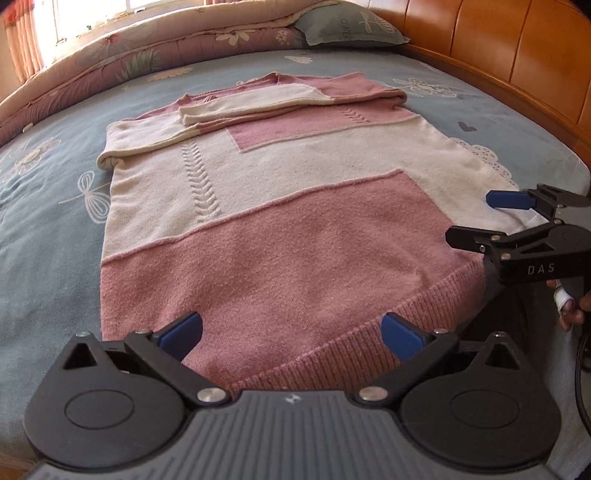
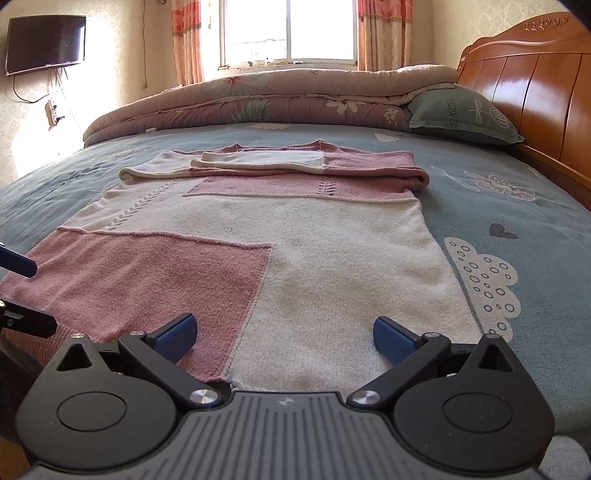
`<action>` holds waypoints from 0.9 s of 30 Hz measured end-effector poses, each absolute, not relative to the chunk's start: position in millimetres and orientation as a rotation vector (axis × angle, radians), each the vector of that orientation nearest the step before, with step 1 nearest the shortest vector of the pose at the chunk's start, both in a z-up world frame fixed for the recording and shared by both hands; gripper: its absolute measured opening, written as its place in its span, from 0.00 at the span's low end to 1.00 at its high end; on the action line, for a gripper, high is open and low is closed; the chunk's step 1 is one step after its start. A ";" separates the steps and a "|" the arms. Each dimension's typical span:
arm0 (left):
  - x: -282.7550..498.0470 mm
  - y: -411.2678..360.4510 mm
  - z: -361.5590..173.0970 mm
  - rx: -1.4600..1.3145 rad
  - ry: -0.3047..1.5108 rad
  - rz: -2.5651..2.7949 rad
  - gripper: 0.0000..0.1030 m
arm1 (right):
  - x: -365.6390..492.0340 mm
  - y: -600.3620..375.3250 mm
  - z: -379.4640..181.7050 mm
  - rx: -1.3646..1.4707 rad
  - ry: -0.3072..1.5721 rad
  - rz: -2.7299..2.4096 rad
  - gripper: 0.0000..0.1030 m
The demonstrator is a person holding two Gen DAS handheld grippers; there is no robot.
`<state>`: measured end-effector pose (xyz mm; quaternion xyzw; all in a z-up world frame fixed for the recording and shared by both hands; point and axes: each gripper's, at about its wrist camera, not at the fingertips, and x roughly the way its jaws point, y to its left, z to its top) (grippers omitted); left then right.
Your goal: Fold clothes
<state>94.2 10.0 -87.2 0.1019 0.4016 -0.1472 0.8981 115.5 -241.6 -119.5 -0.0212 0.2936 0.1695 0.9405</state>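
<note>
A pink and cream knitted sweater (image 2: pixel 280 236) is spread flat on the blue patterned bedsheet (image 2: pixel 517 221), filling mid-frame, its sleeves folded across the top. The left gripper (image 1: pixel 291 332) and right gripper (image 2: pixel 284 336) are held wide open over its hem, nothing grasped.

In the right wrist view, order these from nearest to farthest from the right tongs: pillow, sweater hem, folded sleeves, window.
From the right tongs:
1. Sweater hem, directly below.
2. Folded sleeves, mid-bed.
3. Pillow, far right by the headboard.
4. Window, back wall.

Black grippers, blue-padded fingers (image 1: pixel 183 332)
</note>
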 end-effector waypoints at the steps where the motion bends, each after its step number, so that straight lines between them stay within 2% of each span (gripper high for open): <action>1: 89.7 5.2 -83.9 0.256 0.809 -0.312 0.99 | 116.0 -243.7 -111.3 -0.041 0.585 0.363 1.00; 6: 72.8 -15.2 -80.2 0.462 0.721 -0.366 0.99 | 114.5 -247.7 -68.7 -0.199 0.484 0.408 1.00; 10: 55.7 -39.1 -96.2 0.669 0.657 -0.408 0.99 | 105.3 -249.5 -60.9 -0.375 0.485 0.445 1.00; 14: 46.0 -60.9 -120.8 0.809 0.616 -0.435 0.99 | 87.4 -244.2 -71.0 -0.528 0.484 0.475 1.00; 19: 53.8 -76.4 -144.1 0.928 0.567 -0.376 0.99 | 77.2 -235.2 -85.5 -0.561 0.522 0.508 1.00; 27: 54.7 -69.8 -111.2 0.856 0.516 -0.372 0.99 | 67.5 -227.0 -89.0 -0.635 0.480 0.550 1.00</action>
